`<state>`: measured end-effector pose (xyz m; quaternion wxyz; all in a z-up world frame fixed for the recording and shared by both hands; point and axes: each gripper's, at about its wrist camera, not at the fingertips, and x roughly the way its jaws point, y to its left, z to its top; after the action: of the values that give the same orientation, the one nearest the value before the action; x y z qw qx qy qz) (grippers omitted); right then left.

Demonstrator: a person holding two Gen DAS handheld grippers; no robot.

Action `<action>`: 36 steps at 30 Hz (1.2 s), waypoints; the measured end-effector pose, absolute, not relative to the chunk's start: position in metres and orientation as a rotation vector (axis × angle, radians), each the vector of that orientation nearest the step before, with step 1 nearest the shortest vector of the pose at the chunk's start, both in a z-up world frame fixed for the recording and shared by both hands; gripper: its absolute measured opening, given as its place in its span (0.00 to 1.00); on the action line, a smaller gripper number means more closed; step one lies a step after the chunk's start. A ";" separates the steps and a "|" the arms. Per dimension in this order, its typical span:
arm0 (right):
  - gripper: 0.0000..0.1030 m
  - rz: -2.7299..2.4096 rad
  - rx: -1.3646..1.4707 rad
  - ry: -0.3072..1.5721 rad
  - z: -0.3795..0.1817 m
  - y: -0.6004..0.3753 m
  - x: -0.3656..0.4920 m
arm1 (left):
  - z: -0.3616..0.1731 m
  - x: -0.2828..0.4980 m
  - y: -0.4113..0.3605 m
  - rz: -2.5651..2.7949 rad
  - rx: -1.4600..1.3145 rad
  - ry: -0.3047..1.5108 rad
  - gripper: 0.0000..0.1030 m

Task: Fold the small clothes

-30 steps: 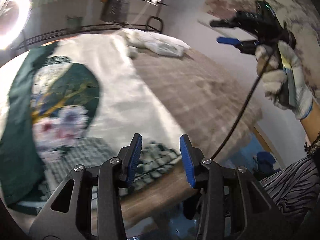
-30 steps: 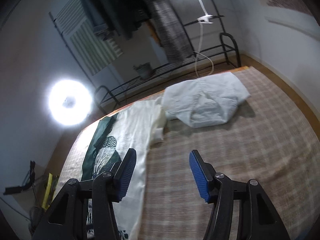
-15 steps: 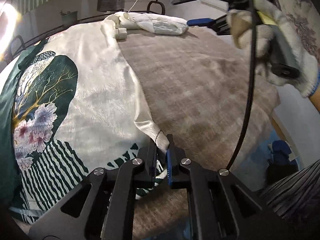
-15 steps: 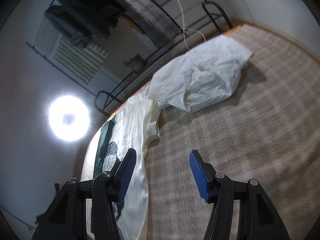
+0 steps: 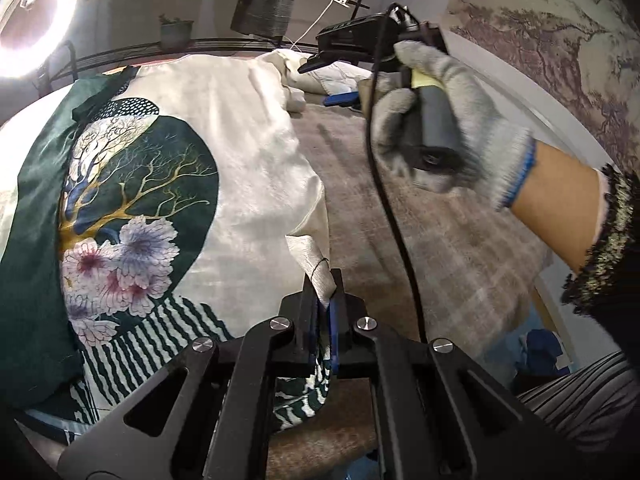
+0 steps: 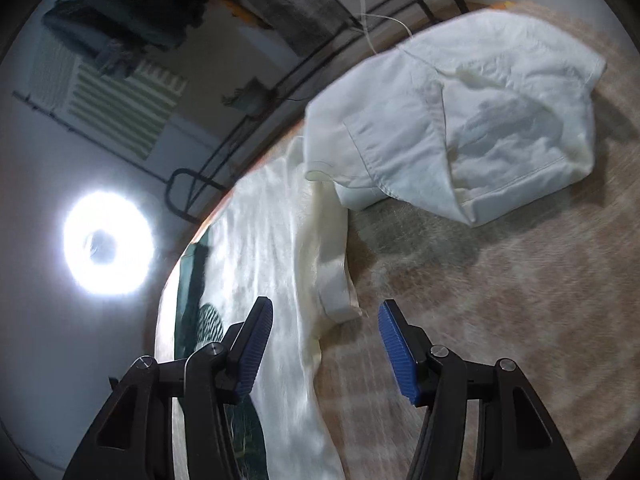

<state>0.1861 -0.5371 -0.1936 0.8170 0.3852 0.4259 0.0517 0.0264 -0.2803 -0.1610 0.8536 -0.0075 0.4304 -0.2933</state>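
the printed garment [image 5: 248, 184] is spread flat on the bed [image 5: 440, 240], its near corner clamped in the left tool [image 5: 325, 312]. the right tool [image 6: 324, 350], jaws apart, hovers by the far corner. judged next: that corner gripped, then folded across.

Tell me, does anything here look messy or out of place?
Only the crumpled white garment, lying in a heap at the far end of the brown woven mat, overlapping the spread cream printed garment. It looks unfolded.
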 end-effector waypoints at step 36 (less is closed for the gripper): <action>0.00 0.165 0.420 0.901 -0.142 -0.383 0.268 | -0.164 0.028 -0.176 -0.497 -0.287 0.957 0.01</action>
<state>0.2684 -0.3831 -0.1422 0.8756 0.2013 0.4318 0.0793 0.0282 -0.1759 -0.1638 0.8484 -0.1362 0.4540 -0.2356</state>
